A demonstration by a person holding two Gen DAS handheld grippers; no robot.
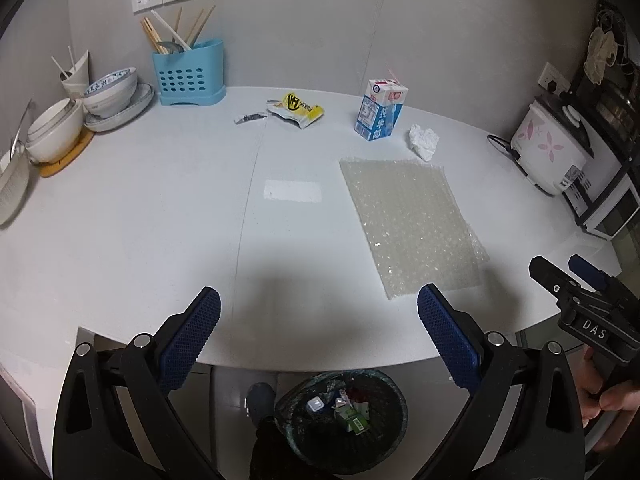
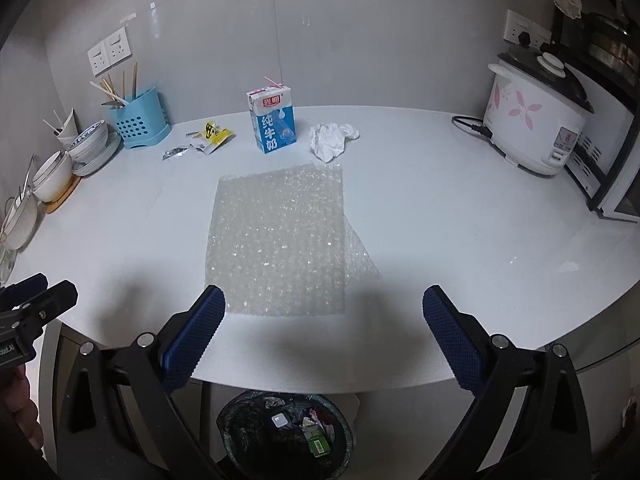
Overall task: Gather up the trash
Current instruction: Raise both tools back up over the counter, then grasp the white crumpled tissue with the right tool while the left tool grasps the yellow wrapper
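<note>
On a white counter lay the trash to be gathered: a sheet of bubble wrap (image 2: 276,240) flat near the front edge, a blue and white milk carton (image 2: 273,119) standing upright behind it with a straw in its top, a crumpled tissue (image 2: 332,138) just right of the carton, a torn yellow wrapper (image 2: 214,136) to its left, and a small silvery scrap (image 2: 175,153) beside that. Below the counter edge stood a dark bin (image 2: 286,432) already holding some litter. The left gripper (image 1: 318,320) and right gripper (image 2: 322,320) both hovered over the front edge with their blue pads wide apart, holding nothing. Several things could go wrong from here. The bubble wrap was thin, slick and flat on the surface, so the pads might slide over it or only pinch a corner, and it could drag or flop off the edge short of the bin. The carton looked top-heavy and might tip if nudged; whether liquid remained inside could not be told. Reaching left risked brushing the stacked bowls (image 2: 90,142) or the blue chopstick holder (image 2: 138,122). The rice cooker (image 2: 536,120) stood well apart at right. The carton read "纯牛奶", pure milk, under a red label too blurred to read surely. The right gripper's body showed "DAS" in the left view.
</note>
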